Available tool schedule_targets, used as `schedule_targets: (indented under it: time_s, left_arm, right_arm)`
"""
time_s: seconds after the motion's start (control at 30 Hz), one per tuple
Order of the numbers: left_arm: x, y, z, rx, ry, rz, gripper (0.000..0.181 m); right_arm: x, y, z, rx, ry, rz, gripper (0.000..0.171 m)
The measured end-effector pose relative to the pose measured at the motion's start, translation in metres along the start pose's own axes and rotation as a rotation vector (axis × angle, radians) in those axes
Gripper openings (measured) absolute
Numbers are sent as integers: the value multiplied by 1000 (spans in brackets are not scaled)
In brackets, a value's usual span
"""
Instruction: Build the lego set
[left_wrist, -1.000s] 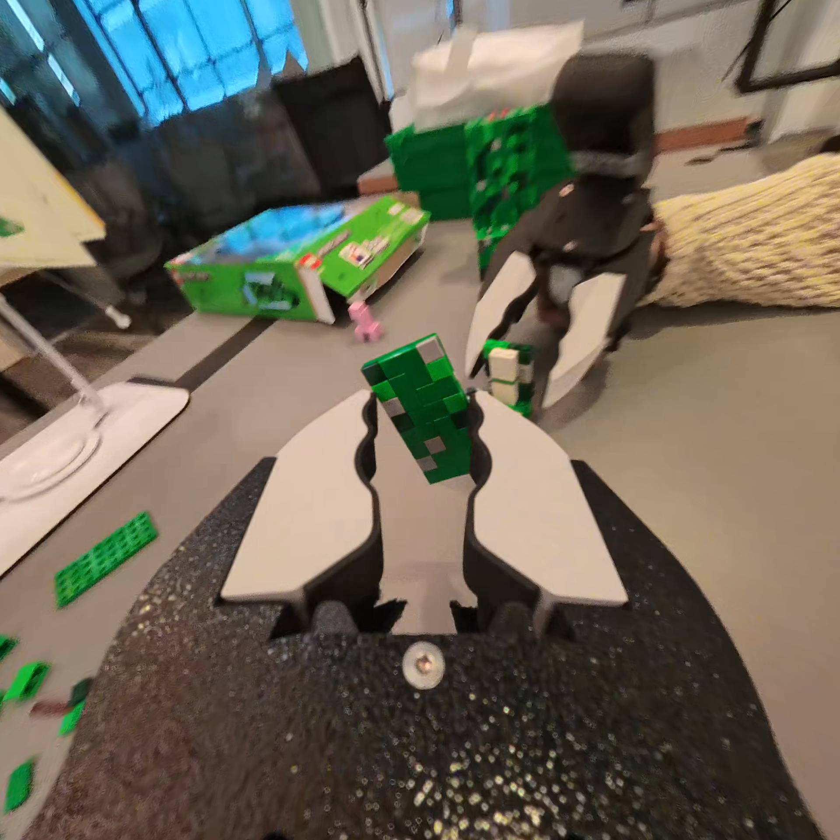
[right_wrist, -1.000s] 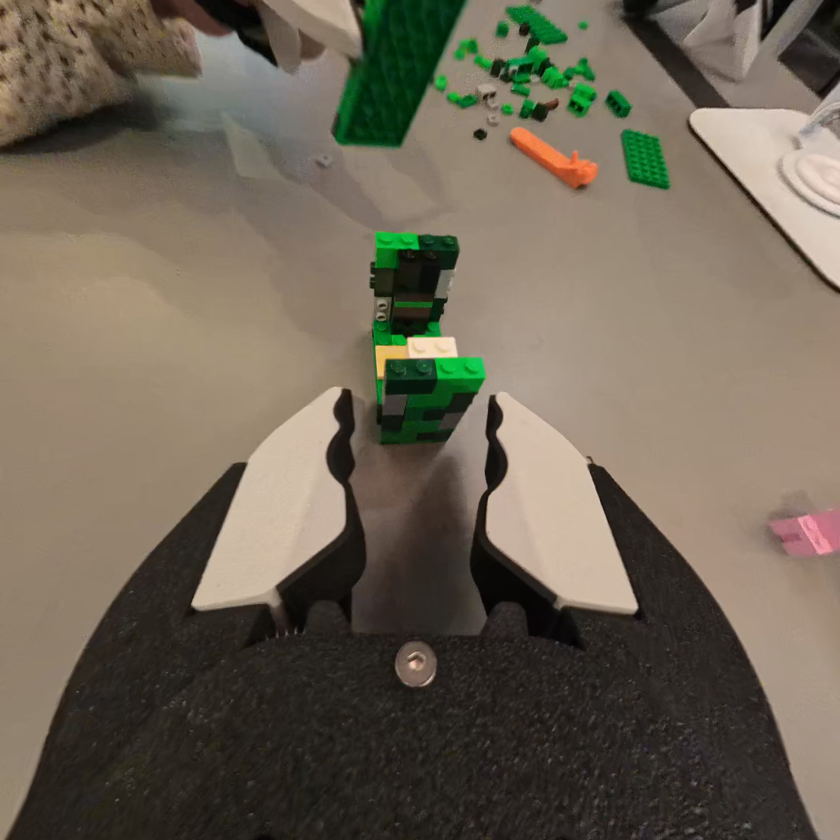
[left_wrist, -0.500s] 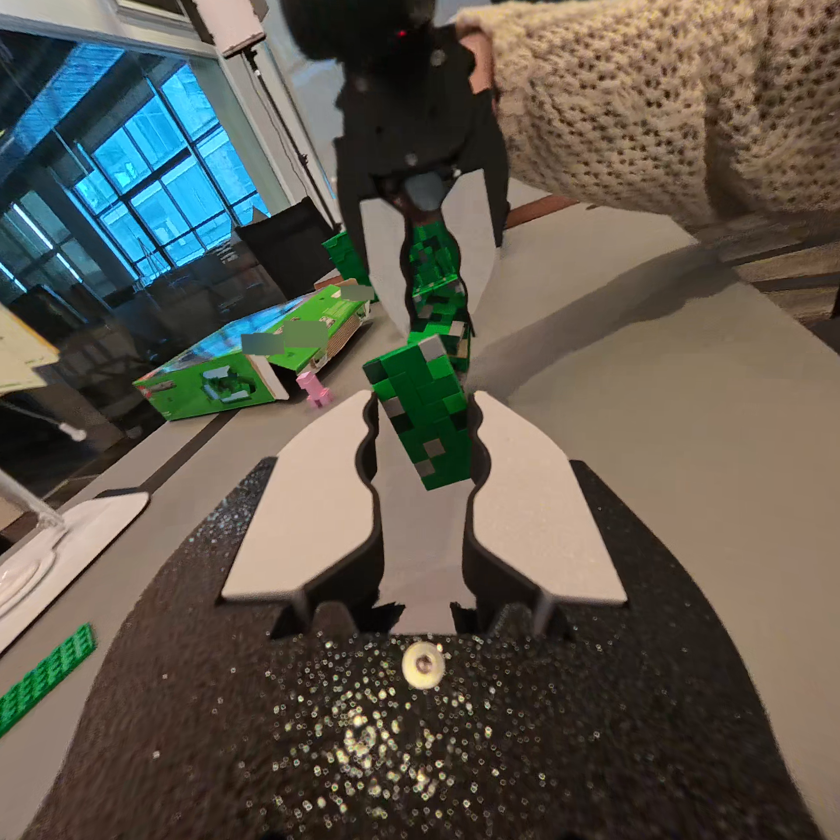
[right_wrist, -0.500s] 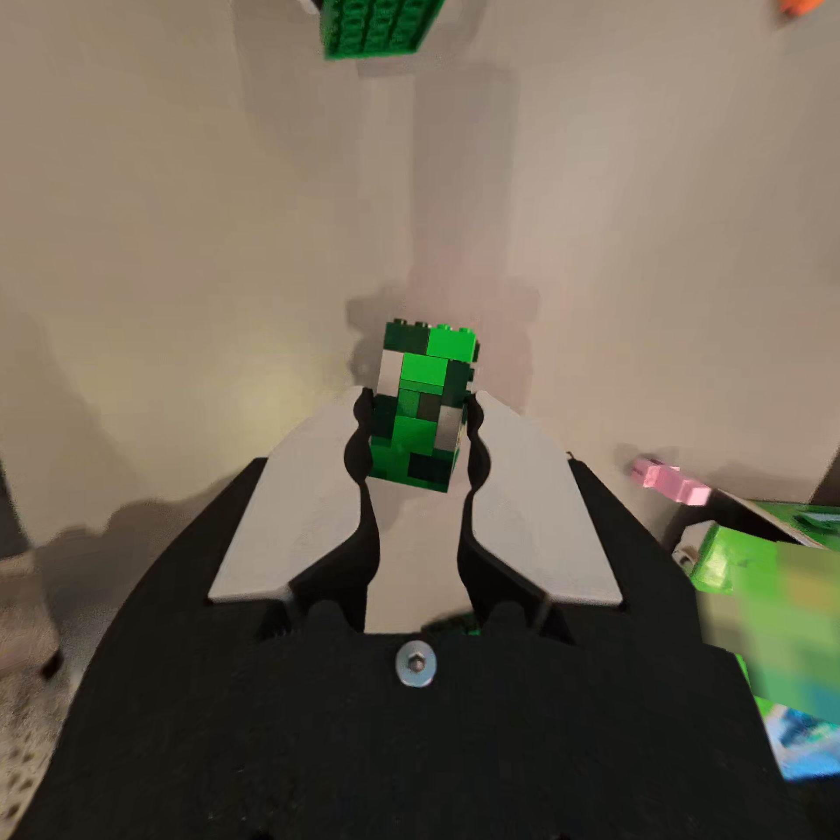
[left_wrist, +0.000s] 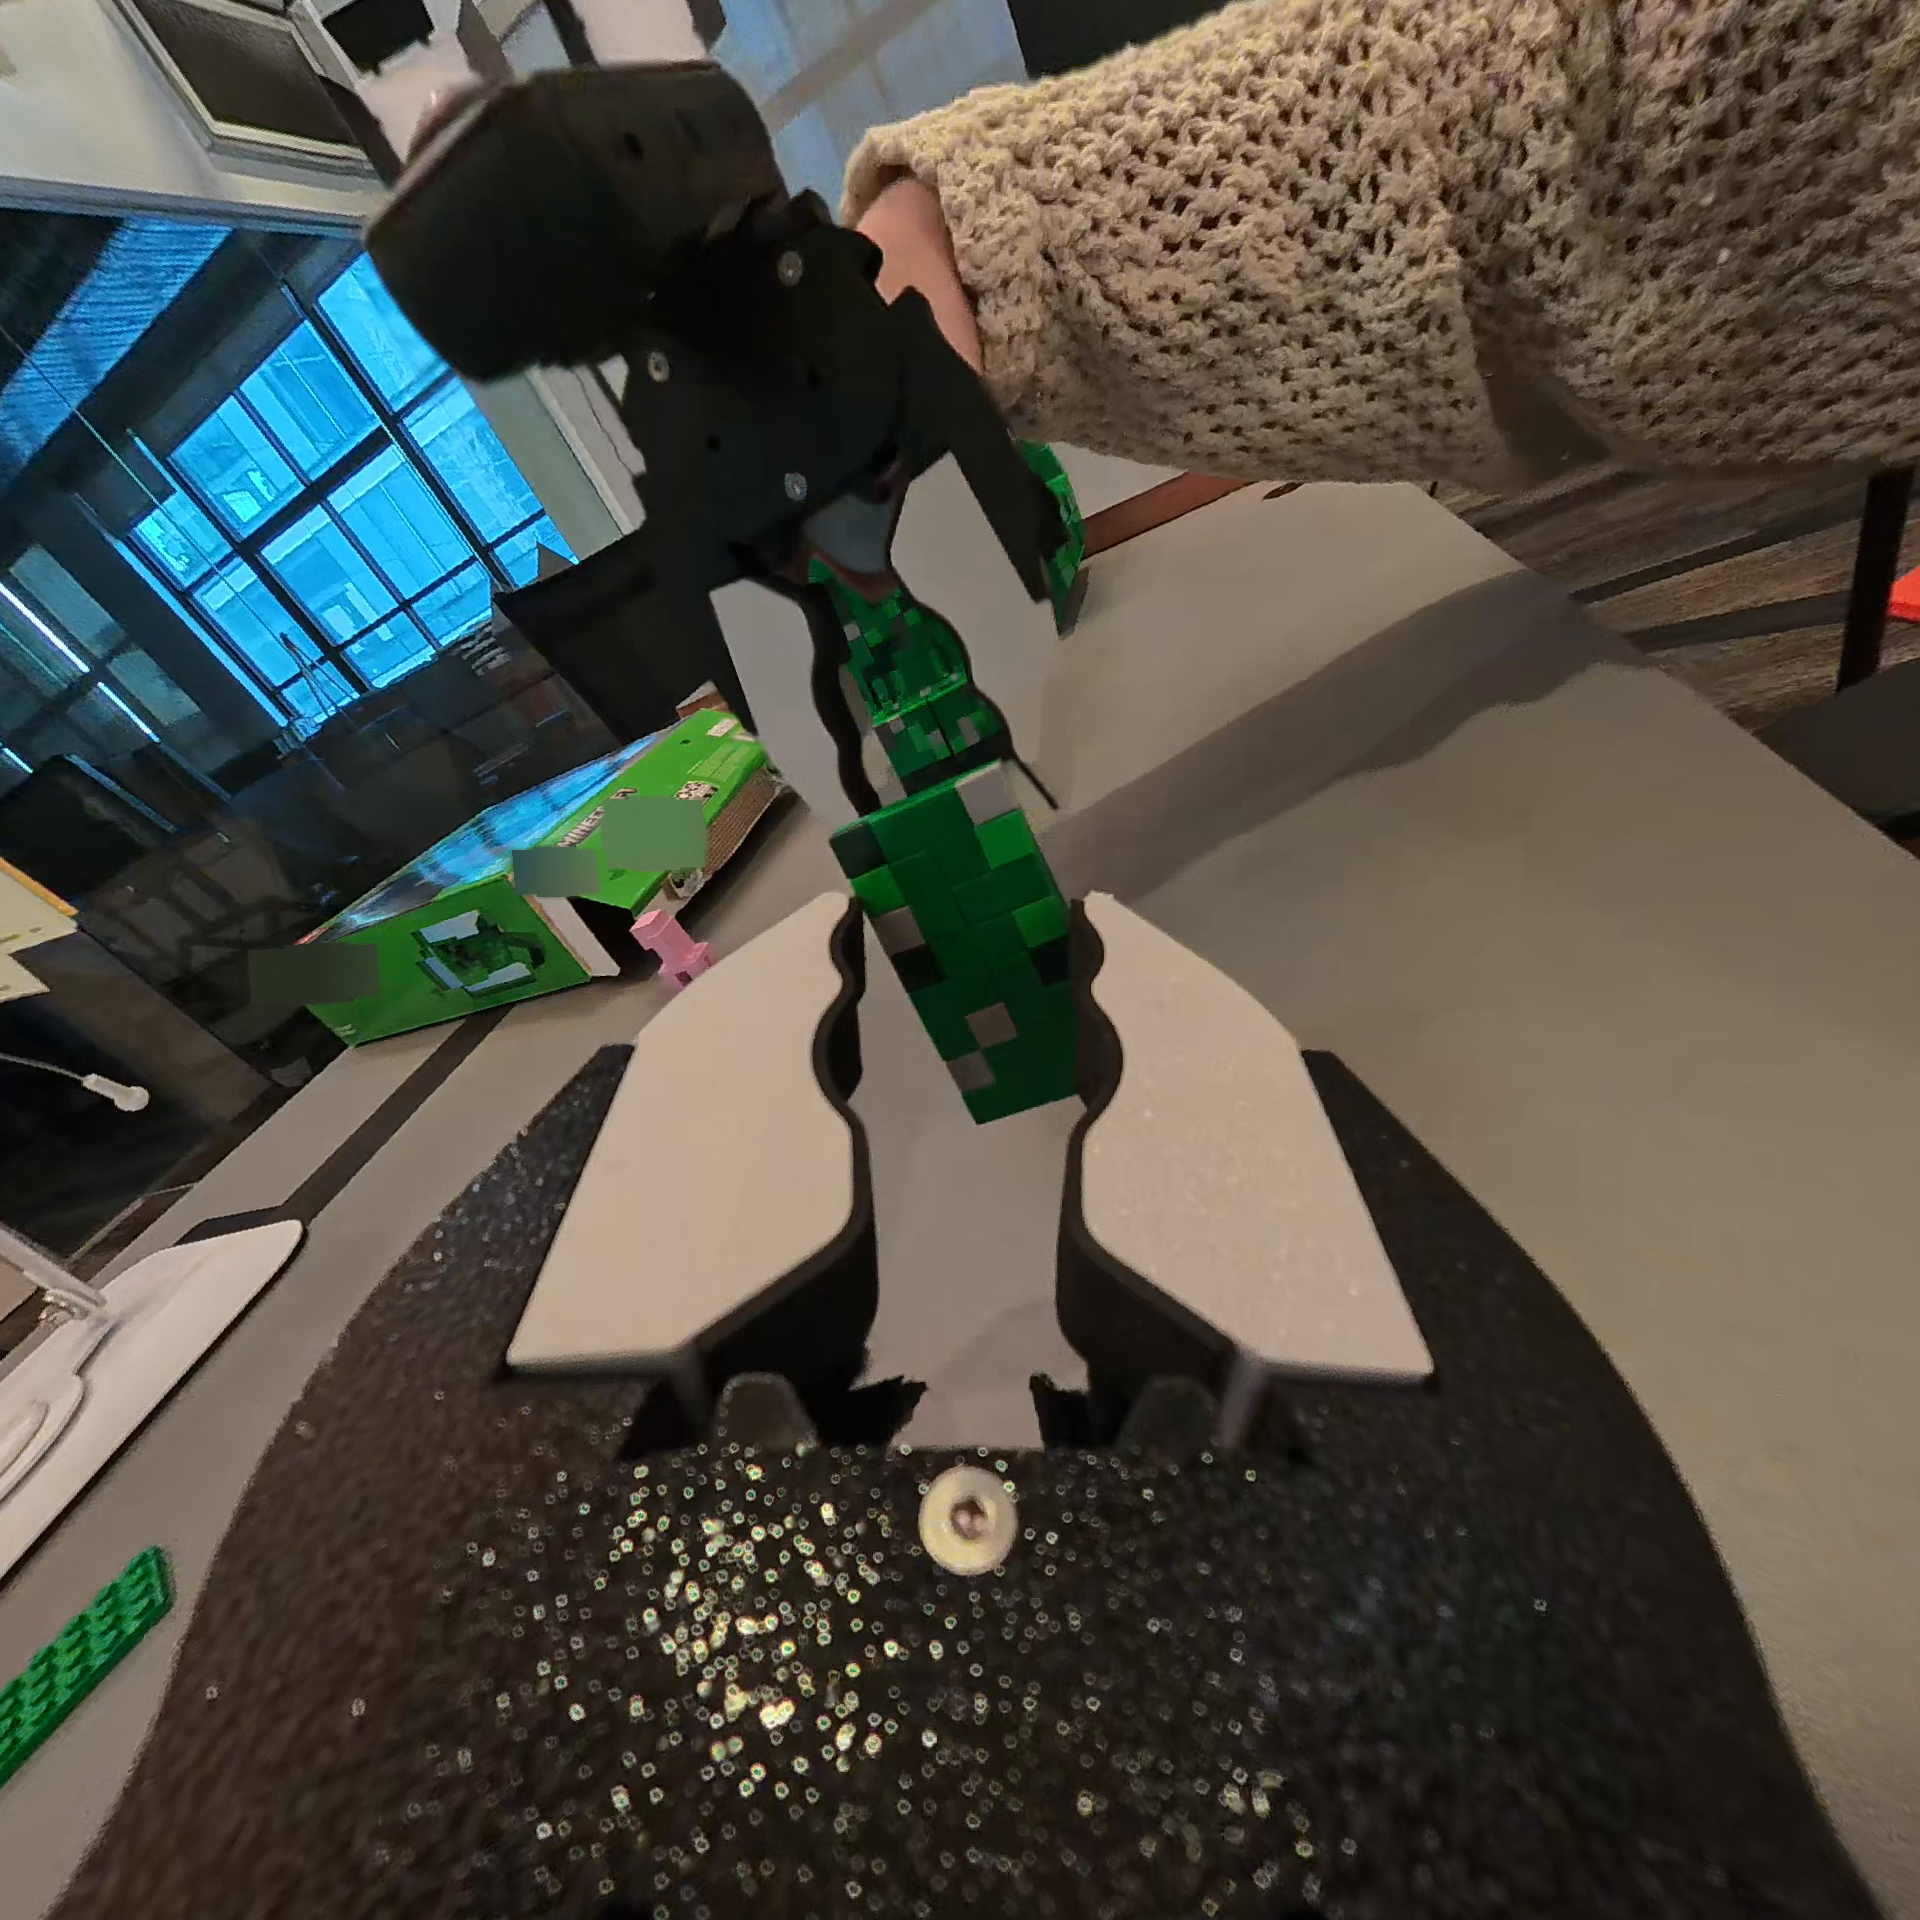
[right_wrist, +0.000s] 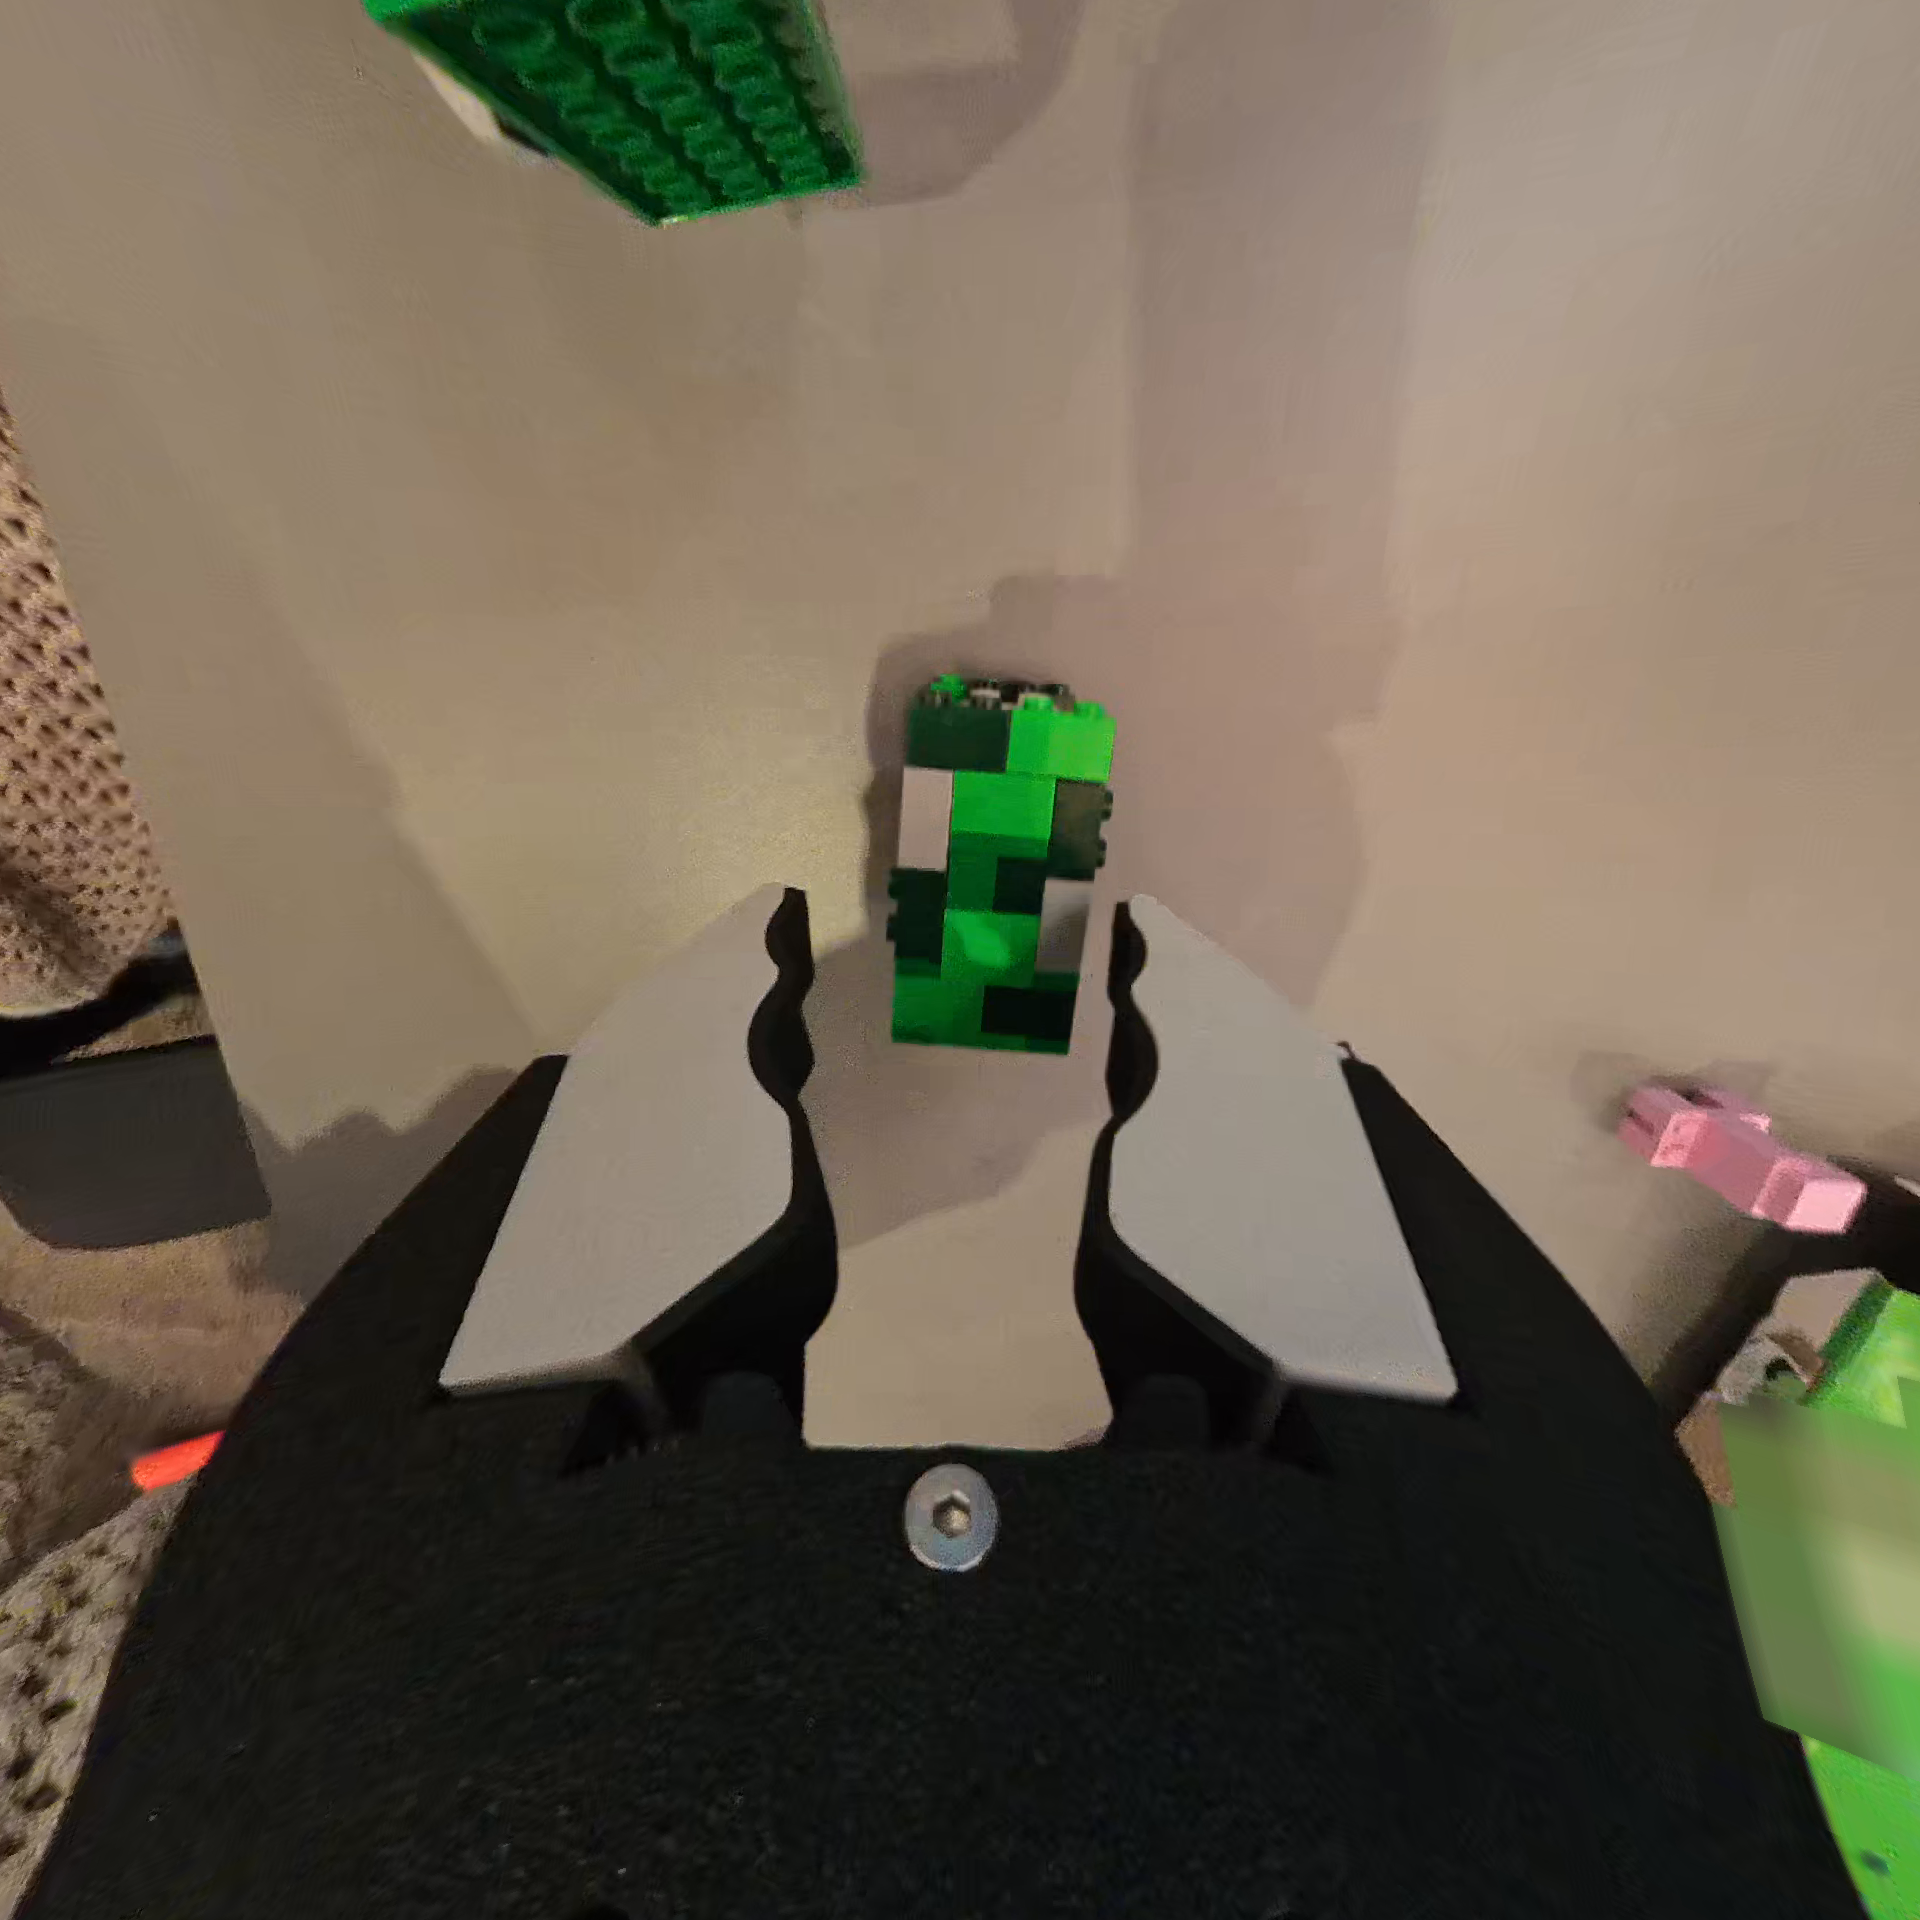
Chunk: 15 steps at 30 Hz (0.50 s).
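My left gripper (left_wrist: 966, 914) is shut on a flat green pixel-pattern lego panel (left_wrist: 966, 966), held tilted above the grey table (left_wrist: 1455, 935). The panel's underside shows at the top of the right wrist view (right_wrist: 644, 94). My right gripper (right_wrist: 956, 904) points down at the table, its fingers apart on either side of a small green, grey and dark lego column (right_wrist: 997, 873), with a clear gap on the left side. In the left wrist view the right gripper (left_wrist: 914, 727) hangs just beyond my panel, the column (left_wrist: 914, 665) between its fingers. I cannot tell whether the column rests on the table.
A cream knitted sleeve (left_wrist: 1455, 229) reaches in from the right. A green lego box (left_wrist: 499, 904) lies at the back left, a pink figure (left_wrist: 670, 945) beside it, also in the right wrist view (right_wrist: 1745, 1164). A green plate (left_wrist: 73, 1662) and white tray (left_wrist: 156, 1309) sit left. About 11 cm separates my left fingertips from my right. My right gripper's tips are some 15 cm from the pink figure (left_wrist: 670, 945). It turns up in the right wrist view (right_wrist: 1737, 1143) as well.
My right gripper closed on the column and lifted it, then its fingers widened. The left gripper rose and tilted up with the panel, and now sits close to the right gripper.
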<state>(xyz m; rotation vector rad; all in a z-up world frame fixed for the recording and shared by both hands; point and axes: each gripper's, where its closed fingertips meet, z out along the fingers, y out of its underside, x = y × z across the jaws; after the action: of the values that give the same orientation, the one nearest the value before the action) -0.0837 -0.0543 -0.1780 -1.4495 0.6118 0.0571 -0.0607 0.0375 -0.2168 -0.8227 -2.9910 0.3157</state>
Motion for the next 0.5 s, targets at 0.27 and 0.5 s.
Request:
schedule_targets:
  time_s: [0.27, 0.5]
  left_arm:
    - [1, -7, -2, 50, 19, -40, 37]
    - [14, -12, 0, 66, 90, -48, 37]
  right_arm:
    - [-1, -27, -39, 584, 212, 73, 62]
    - [-50, -105, -39, 693, 186, -203, 57]
